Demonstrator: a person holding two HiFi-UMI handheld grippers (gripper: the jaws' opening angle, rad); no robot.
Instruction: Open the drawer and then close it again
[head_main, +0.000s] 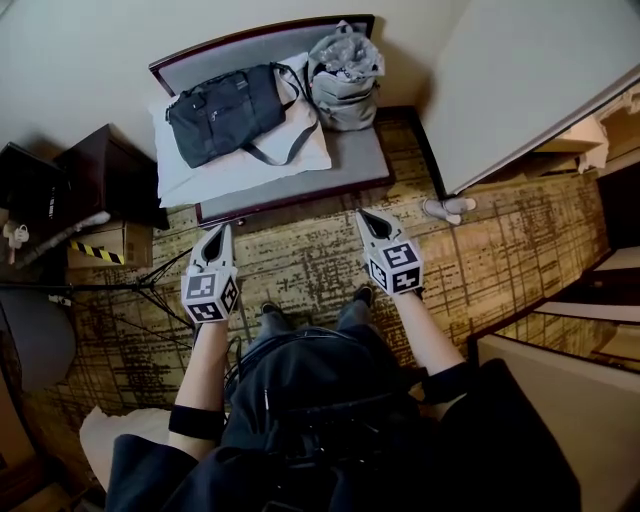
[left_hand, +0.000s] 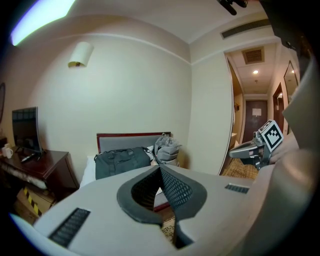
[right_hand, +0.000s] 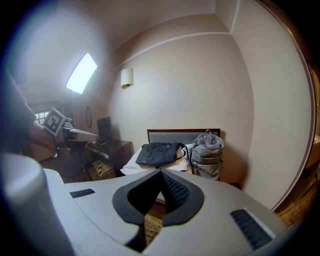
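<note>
Both of my tools are pressed together with nothing between the jaws. I hold the left hand-held gripper (head_main: 219, 232) and the right hand-held gripper (head_main: 364, 216) side by side, apart from each other, above the patterned carpet (head_main: 300, 255). Their tips angle down toward the padded seat (head_main: 365, 160) in front of me.

A dark duffel bag (head_main: 225, 112) lies on a white pillow (head_main: 190, 175) on the seat's left part. A grey backpack (head_main: 345, 75) stands upright at its right end, against the wood-framed backrest.

Off to my left a dark wooden tabletop (left_hand: 47, 162) carries a television (left_hand: 25, 129) and a white mug (left_hand: 7, 150). A cardboard box with yellow-and-black tape (head_main: 100, 245) sits on the floor near it.

I cannot make out the drawer in any view. Neither hand-held gripper touches the seat, the bags or the dark furniture.
</note>
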